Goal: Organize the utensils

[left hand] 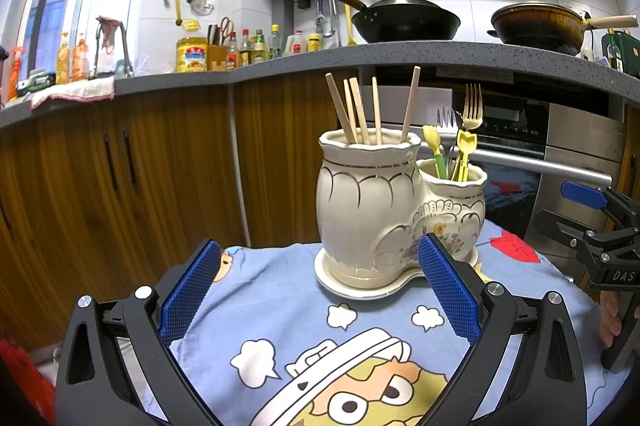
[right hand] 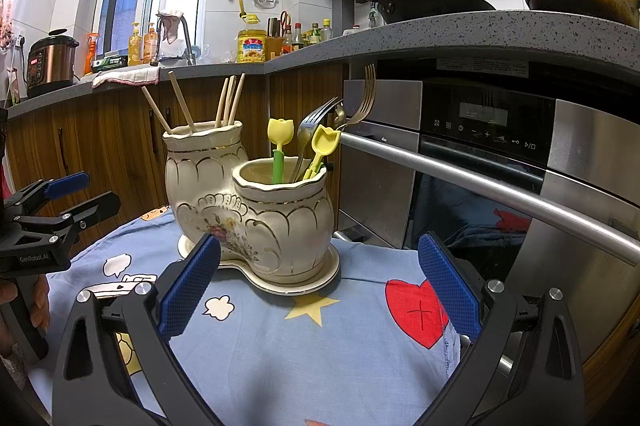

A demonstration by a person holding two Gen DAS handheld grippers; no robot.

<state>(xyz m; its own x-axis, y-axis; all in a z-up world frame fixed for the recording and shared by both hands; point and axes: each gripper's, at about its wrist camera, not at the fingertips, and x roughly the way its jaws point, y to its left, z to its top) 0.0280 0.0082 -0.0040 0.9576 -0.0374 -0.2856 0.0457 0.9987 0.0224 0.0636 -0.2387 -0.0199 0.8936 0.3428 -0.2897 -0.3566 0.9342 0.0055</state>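
Note:
A cream ceramic double holder (left hand: 372, 209) (right hand: 256, 201) stands on a small table with a blue cartoon cloth (left hand: 280, 314) (right hand: 320, 346). Its taller pot holds several wooden chopsticks (left hand: 360, 109) (right hand: 228, 101). Its lower pot holds forks (left hand: 472, 105) (right hand: 368, 93) and yellow tulip-shaped utensils (left hand: 466, 145) (right hand: 280, 133). My left gripper (left hand: 320, 290) is open and empty, just in front of the holder; it also shows at the left of the right wrist view (right hand: 80, 193). My right gripper (right hand: 320, 286) is open and empty, near the holder; it shows at the right of the left wrist view (left hand: 568, 205).
A built-in oven (right hand: 480, 153) with a steel bar handle (right hand: 480, 185) stands right behind the table. Wooden cabinets (left hand: 120, 165) run along the left. The grey counter (left hand: 400, 55) above carries woks, oil and sauce bottles.

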